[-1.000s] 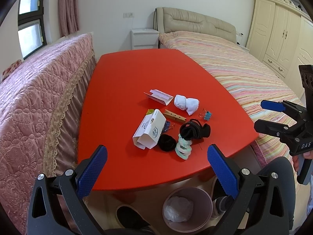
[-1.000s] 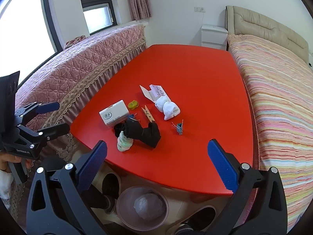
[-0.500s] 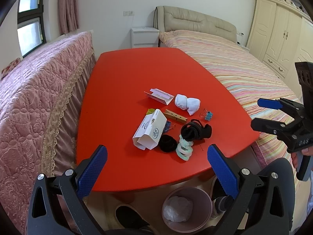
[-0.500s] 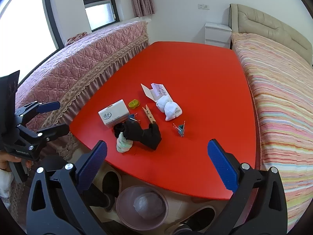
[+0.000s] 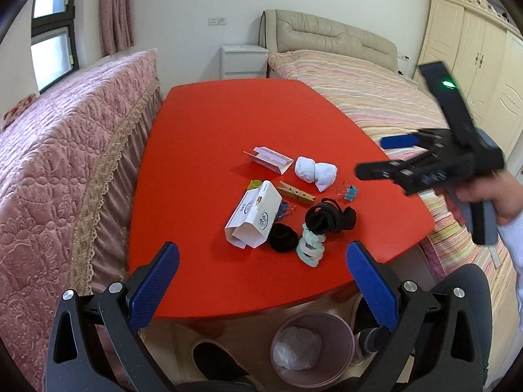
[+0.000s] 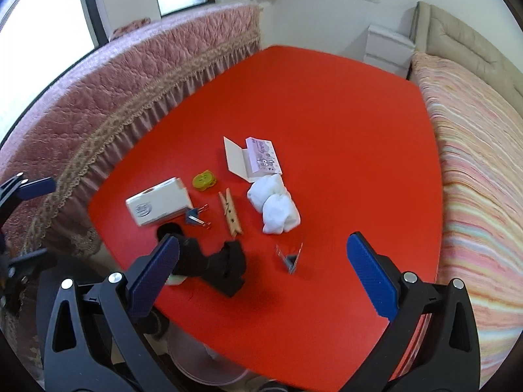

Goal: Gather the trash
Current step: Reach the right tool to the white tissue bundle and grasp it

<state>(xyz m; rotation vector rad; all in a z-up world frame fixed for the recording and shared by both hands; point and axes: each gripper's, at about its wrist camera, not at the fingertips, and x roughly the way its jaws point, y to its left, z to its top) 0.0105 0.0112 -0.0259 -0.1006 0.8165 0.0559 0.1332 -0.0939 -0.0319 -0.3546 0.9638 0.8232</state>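
While both tools hang over the near edge of the red table (image 5: pixel 202 137), neither has anything between its fingers: my left gripper (image 5: pixel 261 281) is spread wide at the bottom of its frame, and my right gripper (image 6: pixel 261 281) is equally released, with nothing gripped.

Nearest to me, low in the left view under the table edge, sits the pink waste bin (image 5: pixel 340 333) with one crumpled white wad (image 5: pixel 295 348) already inside. Whether that counts as progress I cannot say; I judge the collecting has barely begun.

Just past the edge lies the clutter, at centre frame. A pale green hair tie (image 5: pixel 310 245) touches a black scrunchie (image 5: pixel 282 237), with a dark bundle of black bands (image 5: pixel 328 219) beside it. Left of those rests an opened white carton (image 5: pixel 253 215). Beyond come a wooden clothespin (image 5: pixel 295 192), a blue binder clip (image 5: pixel 350 192) and a yellow-green disc (image 6: pixel 205 179). Farther still are crumpled white tissue (image 5: pixel 315 171) and a folded paper packet (image 5: pixel 269 160).

I take the carton, tissue and packet for the trash, and all three remain on the table.
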